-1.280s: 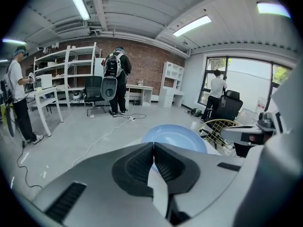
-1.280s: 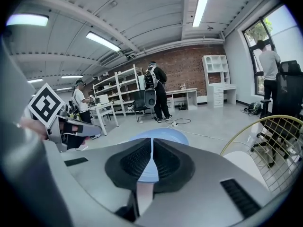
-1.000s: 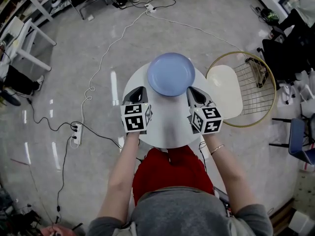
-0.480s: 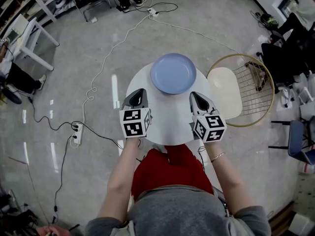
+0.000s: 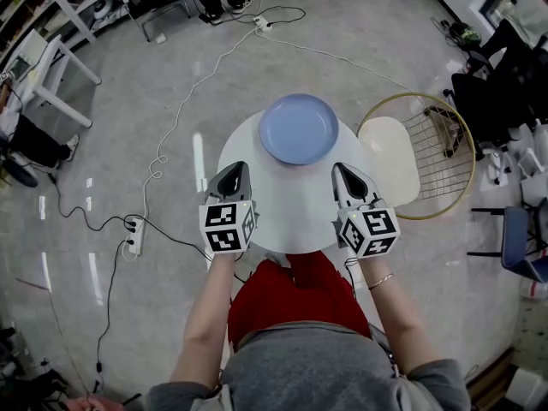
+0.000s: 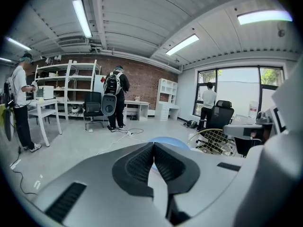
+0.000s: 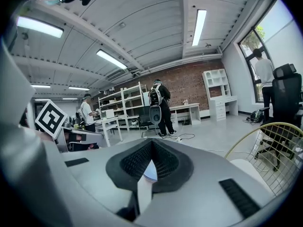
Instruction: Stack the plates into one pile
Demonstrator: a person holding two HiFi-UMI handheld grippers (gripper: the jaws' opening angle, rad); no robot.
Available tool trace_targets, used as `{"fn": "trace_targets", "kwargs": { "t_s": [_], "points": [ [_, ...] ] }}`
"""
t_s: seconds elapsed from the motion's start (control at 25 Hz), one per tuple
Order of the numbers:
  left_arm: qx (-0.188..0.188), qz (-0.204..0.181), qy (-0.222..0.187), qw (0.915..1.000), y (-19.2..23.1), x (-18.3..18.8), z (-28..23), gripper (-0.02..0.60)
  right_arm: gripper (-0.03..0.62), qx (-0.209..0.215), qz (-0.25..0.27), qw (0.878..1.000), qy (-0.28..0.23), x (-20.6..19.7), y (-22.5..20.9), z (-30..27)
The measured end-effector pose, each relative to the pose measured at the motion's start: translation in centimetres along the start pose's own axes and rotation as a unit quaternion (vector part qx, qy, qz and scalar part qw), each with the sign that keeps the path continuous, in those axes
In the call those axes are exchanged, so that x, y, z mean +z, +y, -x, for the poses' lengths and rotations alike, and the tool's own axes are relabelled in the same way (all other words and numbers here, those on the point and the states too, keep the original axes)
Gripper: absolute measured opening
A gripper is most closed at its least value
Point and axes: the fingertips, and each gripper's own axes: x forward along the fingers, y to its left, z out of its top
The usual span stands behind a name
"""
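A pale blue plate (image 5: 298,128) lies on the far part of a small round white table (image 5: 287,208); whether more plates lie under it I cannot tell. My left gripper (image 5: 233,170) hovers at the table's left side, shut and empty, short of the plate. My right gripper (image 5: 345,173) hovers at the right side, also shut with nothing in it. In the left gripper view a sliver of the blue plate (image 6: 165,141) shows beyond the closed jaws. The right gripper view shows a bit of the plate (image 7: 147,171) between the jaw tips' lower gap.
A wire chair with a cream seat (image 5: 396,157) and gold rim stands just right of the table. Cables (image 5: 163,144) and a power strip (image 5: 134,232) lie on the floor to the left. People stand by white shelves (image 6: 61,86) and desks further off.
Both grippers have drawn back from the plate toward the person and risen, their marker cubes now larger and nearer the table's near edge. The plate has not moved.
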Motion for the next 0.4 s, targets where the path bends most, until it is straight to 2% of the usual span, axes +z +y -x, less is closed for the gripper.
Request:
{"fn": "trace_targets", "kwargs": {
  "t_s": [0.16, 0.4],
  "points": [
    [-0.002, -0.002, -0.001, 1.0000, -0.1, 0.2, 0.4, 0.017, 0.028, 0.007, -0.010, 1.000, -0.013, 0.8, -0.3, 0.8],
    [0.004, -0.032, -0.006, 0.9995, 0.0, 0.3, 0.0, 0.017, 0.028, 0.011, -0.016, 1.000, -0.025, 1.4, -1.3, 0.9]
  ]
}}
